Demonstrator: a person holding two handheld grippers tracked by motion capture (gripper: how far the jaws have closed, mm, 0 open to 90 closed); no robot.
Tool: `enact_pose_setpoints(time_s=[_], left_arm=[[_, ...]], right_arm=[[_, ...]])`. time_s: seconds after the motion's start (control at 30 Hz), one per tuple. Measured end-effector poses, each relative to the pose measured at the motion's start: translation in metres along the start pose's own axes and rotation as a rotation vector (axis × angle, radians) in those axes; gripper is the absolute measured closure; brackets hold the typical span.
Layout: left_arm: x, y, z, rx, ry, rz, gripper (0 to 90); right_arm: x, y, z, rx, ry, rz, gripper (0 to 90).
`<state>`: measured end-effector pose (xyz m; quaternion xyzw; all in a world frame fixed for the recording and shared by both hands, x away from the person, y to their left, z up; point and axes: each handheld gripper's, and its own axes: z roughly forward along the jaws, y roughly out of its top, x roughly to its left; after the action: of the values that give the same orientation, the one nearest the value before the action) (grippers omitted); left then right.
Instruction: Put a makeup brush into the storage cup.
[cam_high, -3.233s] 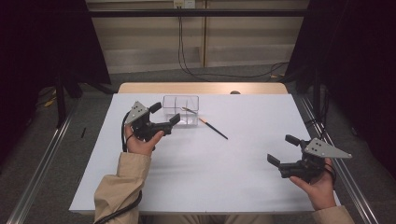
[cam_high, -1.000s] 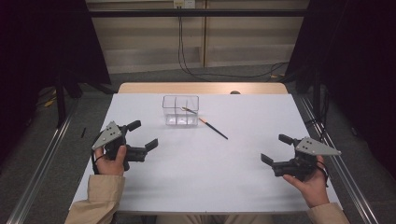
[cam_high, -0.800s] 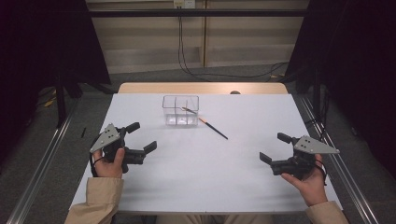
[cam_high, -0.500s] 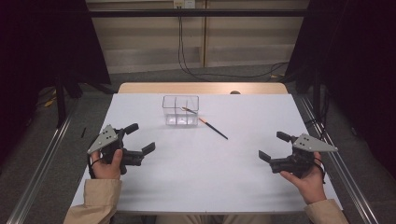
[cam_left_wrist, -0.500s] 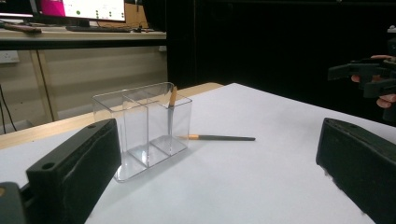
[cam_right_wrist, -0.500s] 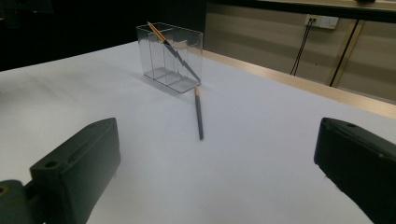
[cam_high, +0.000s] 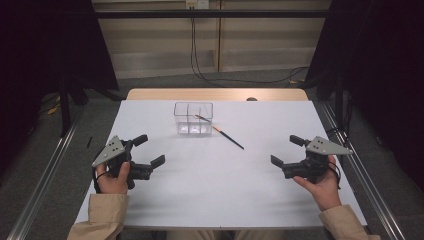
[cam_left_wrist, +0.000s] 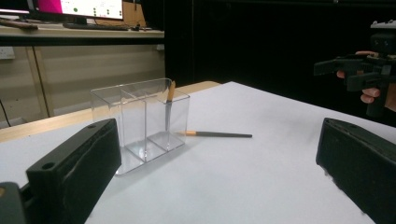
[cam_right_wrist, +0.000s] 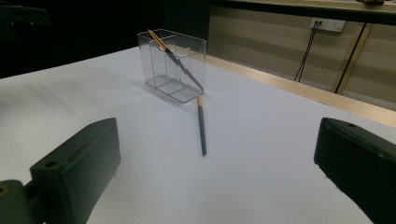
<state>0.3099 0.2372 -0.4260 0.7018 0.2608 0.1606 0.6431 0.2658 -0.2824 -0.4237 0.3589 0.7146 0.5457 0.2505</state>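
Nearest the table's front edge, two tan sleeves come in from below, each hand wrapped around a gripper handle with the wrist low over the white table (cam_high: 220, 195). The left hand (cam_high: 112, 176) holds the left gripper (cam_high: 149, 150) near the table's left edge, its grey three-cornered plate tilted up and outward and its jaws pointing inward toward the middle and spread wide, with nothing between them. The right hand (cam_high: 320, 181) cradles the right gripper (cam_high: 287, 150) from beneath near the right edge, its plate lying flatter; those jaws are also set wide apart and empty, aimed inward and slightly forward. The two grippers sit well apart, roughly level with each other. Farther out, past the table's middle, a dark pencil (cam_high: 229, 138) with an orange end lies flat on the surface, angled from the lower right up toward the clear box (cam_high: 193, 118), its orange end just beside the box's right-hand wall. In the right gripper view a second pencil (cam_right_wrist: 173, 55) leans tilted inside the divided clear box (cam_right_wrist: 172, 65), its orange tip rising above the rim. In the left gripper view it stands in the box's right-hand compartment (cam_left_wrist: 169, 122), and the right gripper (cam_left_wrist: 359, 74) shows far off at the upper right.
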Motion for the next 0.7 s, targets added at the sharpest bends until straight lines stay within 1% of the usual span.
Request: enact_pose_setpoints(time_s=[0.07,0.2,0.27,0.33,0.4,0.47,0.53,0.7], left_arm=[[0.000,0.001,0.000,0.002,0.004,0.007,0.0],[-0.001,0.000,-0.001,-0.004,-0.005,0.002,0.0],[-0.002,0.000,-0.002,-0.002,0.001,0.004,0.0],[-0.002,0.000,-0.004,-0.014,-0.002,-0.005,0.0],[-0.002,0.001,-0.006,-0.010,0.001,0.005,0.0],[-0.001,0.002,-0.006,-0.022,0.002,-0.002,0.0],[-0.001,0.003,-0.006,-0.021,0.007,0.007,0.0],[0.000,0.002,-0.005,-0.020,-0.001,0.001,0.0]], right_arm=[[0.000,0.001,0.003,0.000,0.005,0.006,0.0],[0.002,0.003,0.009,-0.003,0.008,0.012,0.0],[0.003,0.004,0.011,0.001,0.006,0.011,0.0],[0.005,0.006,0.014,0.000,0.010,0.009,0.0],[0.006,0.008,0.015,-0.004,0.011,0.011,0.0],[0.007,0.011,0.018,-0.008,0.016,0.009,0.1],[0.008,0.013,0.021,-0.008,0.012,0.007,0.0],[0.008,0.018,0.029,-0.019,0.017,0.016,0.0]])
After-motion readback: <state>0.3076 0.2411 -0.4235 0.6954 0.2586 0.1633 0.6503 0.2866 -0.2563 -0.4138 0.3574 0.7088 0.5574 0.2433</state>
